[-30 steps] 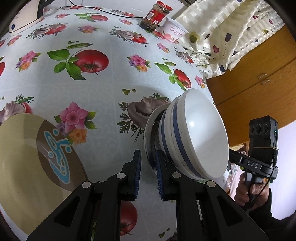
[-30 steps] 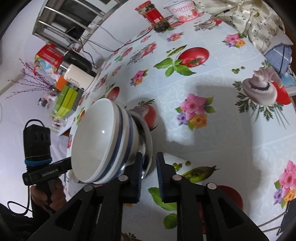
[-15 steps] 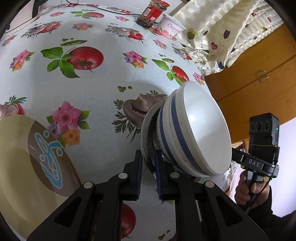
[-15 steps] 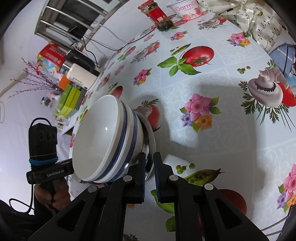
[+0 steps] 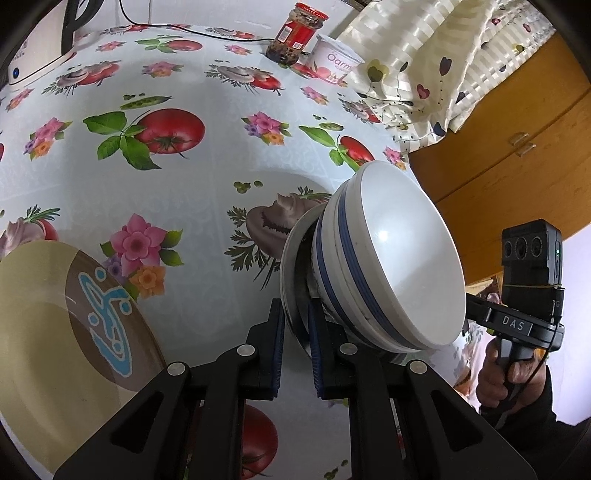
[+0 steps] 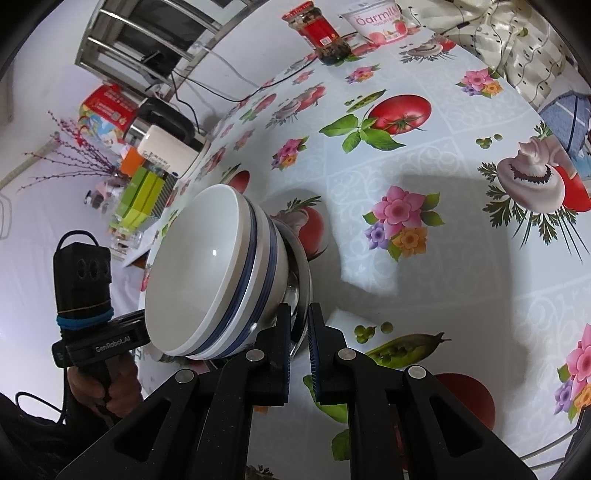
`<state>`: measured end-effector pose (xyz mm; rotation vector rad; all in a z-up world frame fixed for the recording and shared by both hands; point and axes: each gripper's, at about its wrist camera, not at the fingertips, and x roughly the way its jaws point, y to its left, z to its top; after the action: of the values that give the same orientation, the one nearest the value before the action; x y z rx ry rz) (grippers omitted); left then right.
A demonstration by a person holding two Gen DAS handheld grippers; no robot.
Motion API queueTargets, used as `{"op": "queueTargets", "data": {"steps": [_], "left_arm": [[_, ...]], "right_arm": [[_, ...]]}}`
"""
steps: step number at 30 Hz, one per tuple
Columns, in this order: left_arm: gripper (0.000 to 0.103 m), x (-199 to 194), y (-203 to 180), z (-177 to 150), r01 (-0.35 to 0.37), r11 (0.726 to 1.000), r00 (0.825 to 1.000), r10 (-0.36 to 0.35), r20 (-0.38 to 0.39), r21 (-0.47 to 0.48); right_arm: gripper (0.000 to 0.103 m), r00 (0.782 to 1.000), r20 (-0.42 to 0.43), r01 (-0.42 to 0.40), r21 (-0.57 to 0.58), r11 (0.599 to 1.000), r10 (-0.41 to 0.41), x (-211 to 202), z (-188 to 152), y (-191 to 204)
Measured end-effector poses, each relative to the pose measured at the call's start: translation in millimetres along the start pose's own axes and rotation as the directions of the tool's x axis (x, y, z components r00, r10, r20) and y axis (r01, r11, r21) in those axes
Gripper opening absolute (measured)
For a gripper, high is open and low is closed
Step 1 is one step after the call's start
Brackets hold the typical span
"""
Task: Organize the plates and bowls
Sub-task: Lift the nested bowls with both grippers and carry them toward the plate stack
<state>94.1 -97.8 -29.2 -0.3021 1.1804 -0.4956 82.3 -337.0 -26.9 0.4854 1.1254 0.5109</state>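
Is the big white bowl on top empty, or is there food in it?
Empty. The top bowl shows only bare, shiny white inside. It sits nested in another blue-striped bowl on a plate, gripped by both grippers.

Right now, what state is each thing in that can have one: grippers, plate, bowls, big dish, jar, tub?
Left gripper: shut on the plate rim.
Right gripper: shut on the opposite rim.
Plate: held between both grippers, above the table.
Bowls: nested, on the plate.
Dish: flat on the table, empty.
Jar: upright, lid on.
Tub: upright; lid not discernible.
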Motion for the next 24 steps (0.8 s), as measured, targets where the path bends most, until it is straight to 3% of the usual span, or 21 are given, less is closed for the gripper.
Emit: {"op": "queueTargets", "data": {"steps": [24], "left_arm": [[0.013,-38.1,2.5,3.7,-0.037,0.999,0.997,0.037,0.075,-0.005]], "right_arm": [[0.009,0.999,0.016,-0.026,-0.064,0.998,0.027,-4.5,12.5,31.4]]}}
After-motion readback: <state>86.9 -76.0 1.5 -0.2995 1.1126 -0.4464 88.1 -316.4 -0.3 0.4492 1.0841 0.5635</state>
